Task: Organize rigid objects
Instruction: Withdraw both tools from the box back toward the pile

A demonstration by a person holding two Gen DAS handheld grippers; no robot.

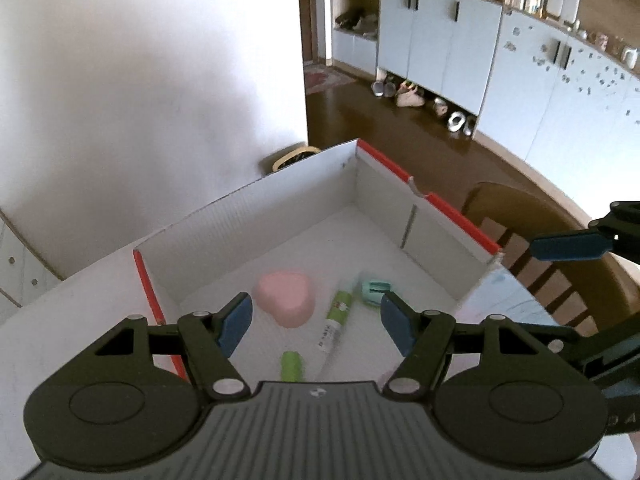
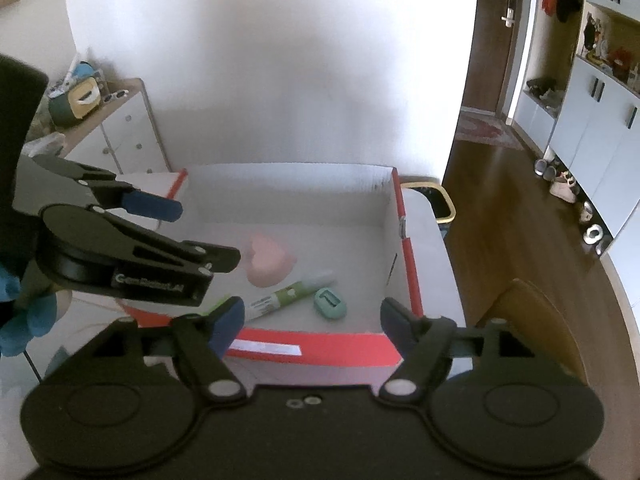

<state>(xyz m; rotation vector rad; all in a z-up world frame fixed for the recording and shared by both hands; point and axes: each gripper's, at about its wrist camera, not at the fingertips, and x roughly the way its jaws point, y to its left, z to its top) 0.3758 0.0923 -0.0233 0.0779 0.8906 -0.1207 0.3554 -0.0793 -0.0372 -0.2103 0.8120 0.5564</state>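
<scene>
Inside the white cardboard box [image 1: 248,216] with red-trimmed rims lie a pink heart-shaped case [image 1: 285,298], a green-and-white pen [image 1: 335,320], a small mint-green sharpener-like piece [image 1: 374,291] and a bright green cap [image 1: 291,365]. The heart sits toward the middle of the floor; the pen lies just beside it, slanted, and the mint piece is near the pen's far end, closer to the right wall. The cap lies apart from the pen, nearest the front rim. The back half of the box floor is bare.

The left gripper [image 1: 316,320] hangs above the box's near-left corner, jaws wide with nothing between them. The right gripper [image 2: 312,320] hangs over the front red rim, jaws wide and empty. The box stands on a white bench [image 2: 436,248], whose right edge drops to a brown wooden floor [image 2: 500,216]; a wooden chair [image 1: 532,256] stands at the bench's edge.
</scene>
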